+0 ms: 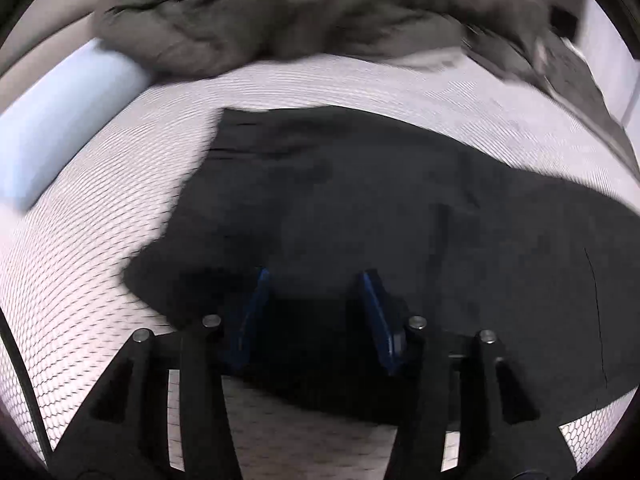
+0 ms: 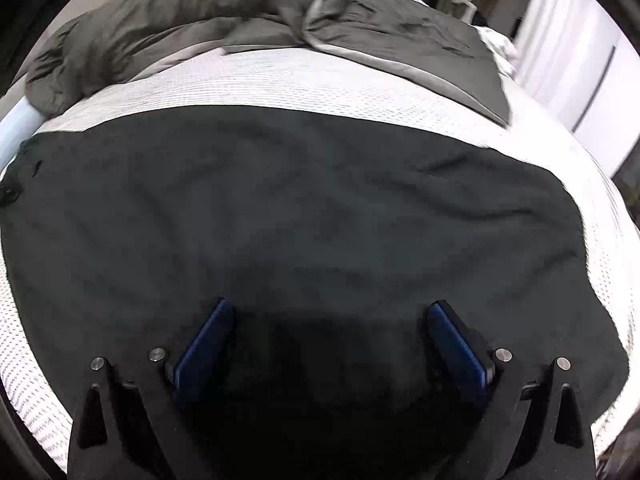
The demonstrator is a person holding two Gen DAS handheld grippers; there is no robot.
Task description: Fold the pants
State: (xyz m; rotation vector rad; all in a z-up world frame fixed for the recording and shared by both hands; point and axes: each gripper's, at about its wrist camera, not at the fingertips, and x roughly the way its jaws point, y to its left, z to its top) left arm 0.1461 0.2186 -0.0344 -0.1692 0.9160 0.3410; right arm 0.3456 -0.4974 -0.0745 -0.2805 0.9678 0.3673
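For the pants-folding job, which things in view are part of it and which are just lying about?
Part of the job:
- black pants, spread on the white mattress
- left gripper, open above the pants
- right gripper, open above the pants

Just lying about:
- grey duvet, bunched at the far side
- pale blue bolster

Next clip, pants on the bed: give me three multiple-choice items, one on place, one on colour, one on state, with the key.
1. Where does the grey duvet lie relative to the black pants?
A. bunched beyond them
B. spread over them
C. under them

2. What colour are the pads on the tongs?
A. red
B. blue
C. yellow

3. How do the right tongs stand?
A. clamped on the duvet
B. shut on nothing
C. open over the pants

Key: 1 A, white mattress cover shows between them; 2 B, both views show blue; 3 C, pads stand apart with nothing pinched.
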